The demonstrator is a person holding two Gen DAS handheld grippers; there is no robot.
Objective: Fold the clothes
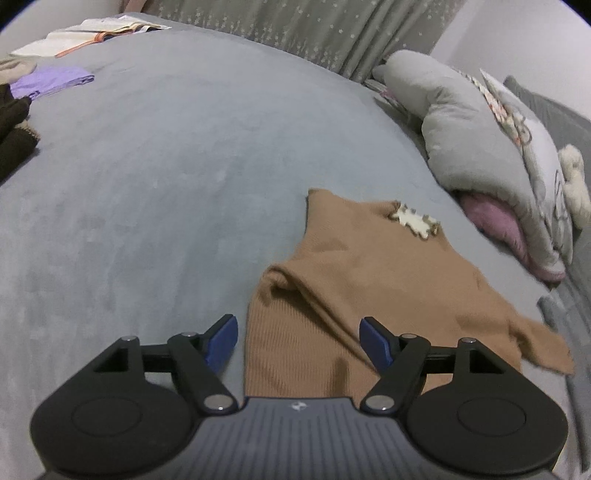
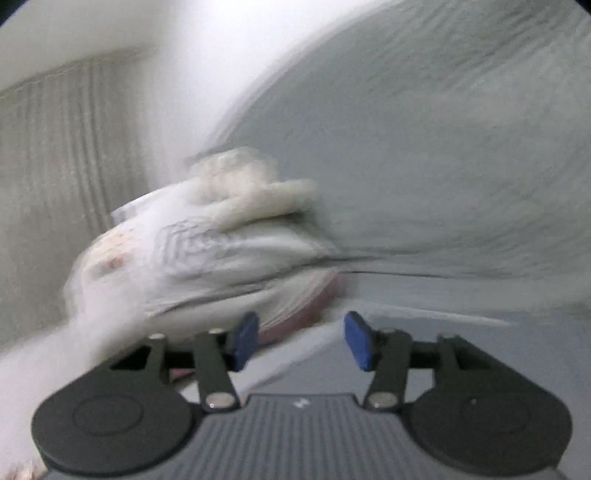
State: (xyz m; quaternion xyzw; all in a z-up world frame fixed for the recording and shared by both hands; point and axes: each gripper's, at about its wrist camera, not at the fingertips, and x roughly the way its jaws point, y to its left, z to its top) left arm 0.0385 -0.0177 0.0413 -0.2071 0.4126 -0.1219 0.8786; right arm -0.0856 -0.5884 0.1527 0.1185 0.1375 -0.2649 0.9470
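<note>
A tan ribbed knit garment [image 1: 354,280] with a cream patch [image 1: 415,219] lies partly folded on the grey bed [image 1: 166,166], in the left wrist view. My left gripper [image 1: 298,341] is open and empty, just above the garment's near edge. My right gripper [image 2: 301,341] is open and empty, pointed at a grey pillow [image 2: 192,258] and the bed cover; this view is motion-blurred and the tan garment is not in it.
Grey pillows [image 1: 480,147] with a cream plush toy [image 1: 574,181] and a pink cloth [image 1: 506,229] lie at the bed's right. A purple folded garment [image 1: 51,81], dark brown clothes [image 1: 13,125] and open books [image 1: 92,33] sit at the far left. Curtains [image 1: 314,29] hang behind.
</note>
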